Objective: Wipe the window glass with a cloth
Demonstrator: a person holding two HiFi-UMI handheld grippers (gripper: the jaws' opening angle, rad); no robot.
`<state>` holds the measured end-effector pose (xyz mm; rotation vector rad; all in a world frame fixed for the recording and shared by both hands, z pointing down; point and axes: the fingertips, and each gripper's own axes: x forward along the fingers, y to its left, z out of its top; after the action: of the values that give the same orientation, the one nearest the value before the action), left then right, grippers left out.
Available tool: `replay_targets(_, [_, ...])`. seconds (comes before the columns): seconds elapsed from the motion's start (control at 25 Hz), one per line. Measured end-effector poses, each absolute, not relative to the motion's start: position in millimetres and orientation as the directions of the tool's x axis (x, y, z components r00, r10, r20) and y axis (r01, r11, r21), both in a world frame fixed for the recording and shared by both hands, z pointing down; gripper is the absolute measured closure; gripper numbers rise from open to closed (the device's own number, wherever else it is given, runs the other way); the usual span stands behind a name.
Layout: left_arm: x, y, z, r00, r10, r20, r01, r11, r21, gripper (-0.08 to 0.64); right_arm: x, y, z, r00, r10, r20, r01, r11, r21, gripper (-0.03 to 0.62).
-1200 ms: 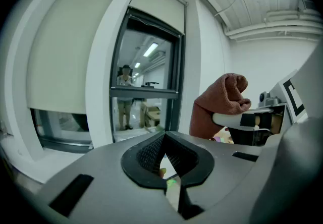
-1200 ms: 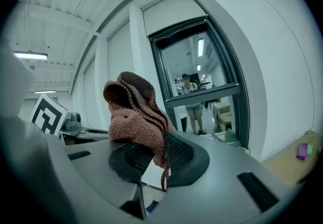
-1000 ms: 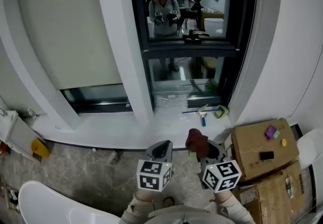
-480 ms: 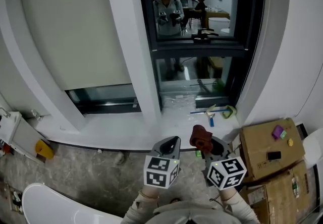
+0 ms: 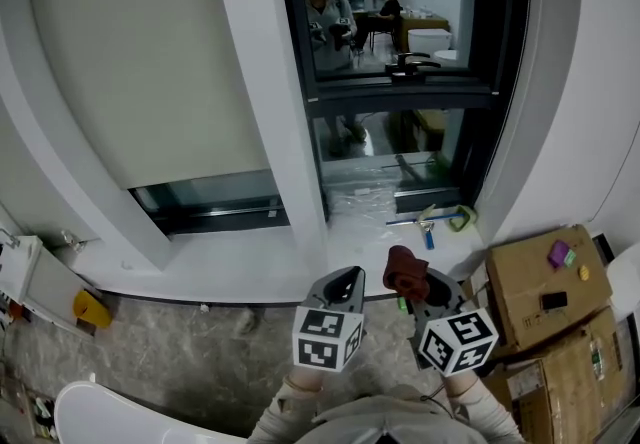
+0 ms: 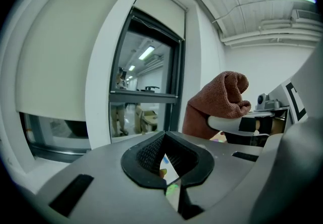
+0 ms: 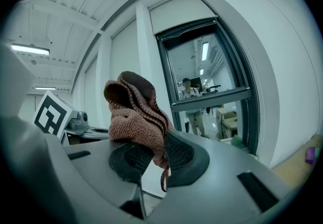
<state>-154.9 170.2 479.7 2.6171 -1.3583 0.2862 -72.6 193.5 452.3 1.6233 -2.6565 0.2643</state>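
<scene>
1. Cloth: reddish-brown terry, bunched, standing up from the right gripper, pinched between its jaws.
2. Window glass: upright, dark-framed, reflective, split by a crossbar.

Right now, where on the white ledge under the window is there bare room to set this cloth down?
The ledge is bare along its left stretch, from the white pillar leftwards under the blind. Right of the pillar it is crowded: crumpled plastic and a blue-handled squeegee lie there, cardboard boxes beside. The cloth is in the right tool.
</scene>
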Motion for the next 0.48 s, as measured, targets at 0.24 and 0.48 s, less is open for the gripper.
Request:
replay_targets(0.24, [-165, 156, 480, 0.567, -0.786, 0.247, -0.82, -0.566, 0.083, 0.557, -82, 181, 450, -0.451, -0.885, 0.113, -0.891, 0.44, -0.114, 0.549])
replay_targets(0.48, [-168, 137, 482, 0.557, -0.79, 0.255, -0.827, -0.556, 0.085, 0.557, -86, 157, 451, -0.459, -0.881, 0.11, -0.887, 0.449, -0.103, 0.549])
